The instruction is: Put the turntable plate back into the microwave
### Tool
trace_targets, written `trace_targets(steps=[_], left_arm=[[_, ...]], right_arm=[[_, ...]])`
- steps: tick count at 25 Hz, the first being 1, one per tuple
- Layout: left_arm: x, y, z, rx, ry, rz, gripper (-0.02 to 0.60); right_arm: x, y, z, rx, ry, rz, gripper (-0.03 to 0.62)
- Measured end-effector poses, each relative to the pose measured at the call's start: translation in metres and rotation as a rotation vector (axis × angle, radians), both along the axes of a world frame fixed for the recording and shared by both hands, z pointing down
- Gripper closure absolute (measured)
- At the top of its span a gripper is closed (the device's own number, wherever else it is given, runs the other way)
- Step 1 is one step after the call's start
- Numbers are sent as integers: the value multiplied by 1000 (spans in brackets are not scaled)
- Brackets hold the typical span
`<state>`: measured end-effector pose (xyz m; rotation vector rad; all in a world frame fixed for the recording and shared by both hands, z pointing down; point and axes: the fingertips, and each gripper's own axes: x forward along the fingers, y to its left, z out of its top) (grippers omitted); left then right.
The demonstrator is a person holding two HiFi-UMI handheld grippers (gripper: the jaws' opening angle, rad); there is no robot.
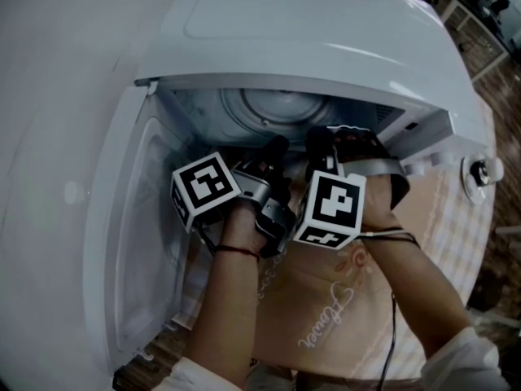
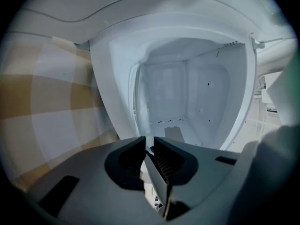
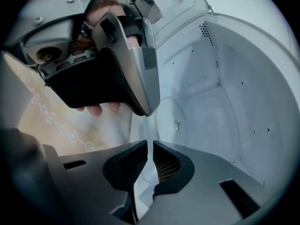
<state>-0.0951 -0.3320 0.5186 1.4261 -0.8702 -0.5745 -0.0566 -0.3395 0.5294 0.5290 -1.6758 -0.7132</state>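
Observation:
The clear glass turntable plate shows inside the open white microwave. In the right gripper view the plate is a see-through disc with a small hub, reaching from my jaws into the cavity. My right gripper is shut on its near rim. My left gripper is closed on a thin glass edge that slants down between its jaws. In the head view, the left gripper and right gripper sit side by side at the mouth of the cavity. The left gripper's finger hangs close above the plate's rim.
The microwave door stands swung open at the left. A beige patterned cloth covers the surface under the microwave. The white cavity walls close in around both grippers. A dark floor and furniture lie at the far right.

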Motion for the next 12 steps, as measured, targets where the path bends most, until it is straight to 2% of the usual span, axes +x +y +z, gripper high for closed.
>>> trace_targets(steps=[3,12], left_arm=[[-1,1,-3,21,-21,7,529],[1,1,-3,31,21,-5,529]], right_arm=[[-2,1,0,8,7,-14,540],[-3,2,0,22,4,-28,540]])
